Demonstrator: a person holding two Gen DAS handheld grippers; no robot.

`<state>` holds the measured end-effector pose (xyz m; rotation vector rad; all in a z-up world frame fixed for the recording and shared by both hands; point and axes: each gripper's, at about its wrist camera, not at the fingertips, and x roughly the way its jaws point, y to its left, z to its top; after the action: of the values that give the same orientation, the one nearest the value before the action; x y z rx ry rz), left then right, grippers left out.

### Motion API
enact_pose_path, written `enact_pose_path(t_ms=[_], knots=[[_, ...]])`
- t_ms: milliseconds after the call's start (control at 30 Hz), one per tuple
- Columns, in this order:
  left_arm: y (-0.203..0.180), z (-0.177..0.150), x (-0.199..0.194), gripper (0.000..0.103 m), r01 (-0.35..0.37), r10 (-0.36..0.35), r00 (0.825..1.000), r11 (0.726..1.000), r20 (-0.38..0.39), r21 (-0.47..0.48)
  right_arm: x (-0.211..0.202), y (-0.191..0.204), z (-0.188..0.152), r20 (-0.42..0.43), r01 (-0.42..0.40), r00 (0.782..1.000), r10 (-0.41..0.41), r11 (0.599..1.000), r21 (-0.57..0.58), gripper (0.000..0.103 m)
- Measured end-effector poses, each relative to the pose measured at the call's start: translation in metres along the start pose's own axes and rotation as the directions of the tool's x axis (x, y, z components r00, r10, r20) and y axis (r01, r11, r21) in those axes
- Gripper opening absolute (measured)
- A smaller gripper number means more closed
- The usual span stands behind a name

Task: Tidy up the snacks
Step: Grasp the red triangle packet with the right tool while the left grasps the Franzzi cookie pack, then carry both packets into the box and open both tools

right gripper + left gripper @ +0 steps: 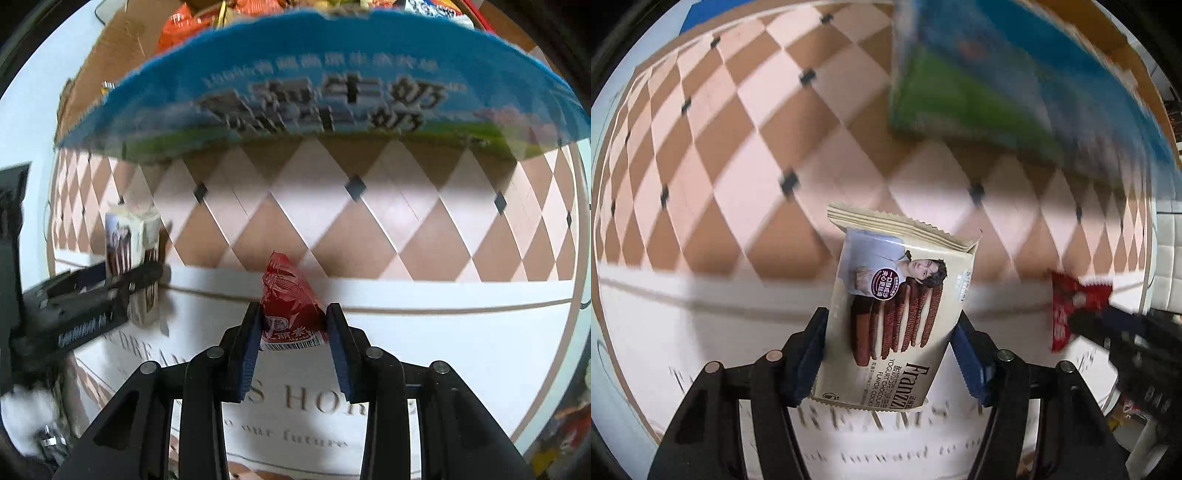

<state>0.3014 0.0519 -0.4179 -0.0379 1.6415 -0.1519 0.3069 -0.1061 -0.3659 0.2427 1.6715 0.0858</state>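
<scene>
A round mat patterned with pink, brown and white diamonds lies before the blue-and-green cardboard box. Over it, the left gripper clasps a cream cookie packet, and the right gripper pinches a red sachet.

The blue milk carton is motion-blurred, its top cut off.

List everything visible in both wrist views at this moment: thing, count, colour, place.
cookie packet: one, cream with brown cookies printed, between the left gripper's pads.
red snack packet: one, red, clamped in the right gripper.
milk carton box: one, blue and green, standing on the far part of the mat.
mat: one, pink-and-brown diamonds with a white lettered border, under everything.
snack bags: several, mostly orange, behind the box, blurred.
left gripper: black with blue pads.
right gripper: black with blue pads.
</scene>
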Motion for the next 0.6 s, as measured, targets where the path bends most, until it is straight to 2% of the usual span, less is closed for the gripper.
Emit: enact_pose_path(t_ms=[100, 300, 500, 600], knots=[[-0.008, -0.013, 0.008, 0.062, -0.01, 0.01, 1.0, 1.0, -0.017, -0.012, 0.003, -0.004, 0.0, -0.026, 0.016, 1.0, -0.016, 1.0, -0.006, 0.038], [-0.018, -0.016, 0.014, 0.063, -0.038, 0.037, 0.999, 0.999, -0.016, -0.035, 0.01, -0.011, -0.004, -0.046, 0.027, 0.999, -0.027, 1.0, -0.012, 0.039], [-0.029, -0.013, 0.022, 0.063, -0.075, 0.075, 0.997, 0.997, -0.008, -0.029, 0.028, 0.016, -0.003, -0.05, 0.06, 0.997, -0.062, 0.998, -0.036, 0.041], [-0.046, -0.013, 0.026, 0.062, -0.089, 0.089, 0.996, 0.996, -0.001, -0.029, 0.038, 0.019, -0.004, -0.049, 0.072, 0.996, -0.075, 0.996, -0.049, 0.041]])
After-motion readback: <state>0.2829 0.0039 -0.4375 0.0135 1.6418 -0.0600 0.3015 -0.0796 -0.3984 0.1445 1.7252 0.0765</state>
